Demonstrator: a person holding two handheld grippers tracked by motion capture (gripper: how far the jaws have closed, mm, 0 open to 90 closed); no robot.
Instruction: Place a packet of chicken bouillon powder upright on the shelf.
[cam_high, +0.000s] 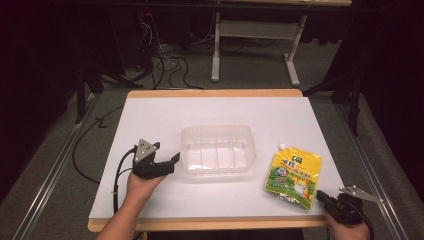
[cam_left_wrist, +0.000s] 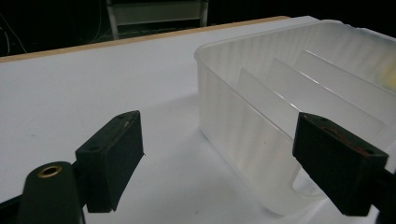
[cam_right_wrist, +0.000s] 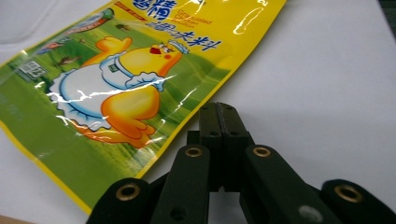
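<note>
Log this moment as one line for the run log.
left gripper: open, jaws beside clear tub | right gripper: shut, empty, near yellow pouch | pouch flat on white table, outside tub

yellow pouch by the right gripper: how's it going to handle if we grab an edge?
The yellow pouch lies flat with wrinkled, glossy film, so it will probably sag when lifted by an edge and may slip in the pads. A white spout at its far corner suggests liquid or paste contents, likely shifting its weight.

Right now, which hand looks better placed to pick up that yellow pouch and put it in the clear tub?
Probably the right. The right gripper sits just beside the yellow pouch, jaws shut. The left gripper is open at the clear tub, across from the pouch.
</note>
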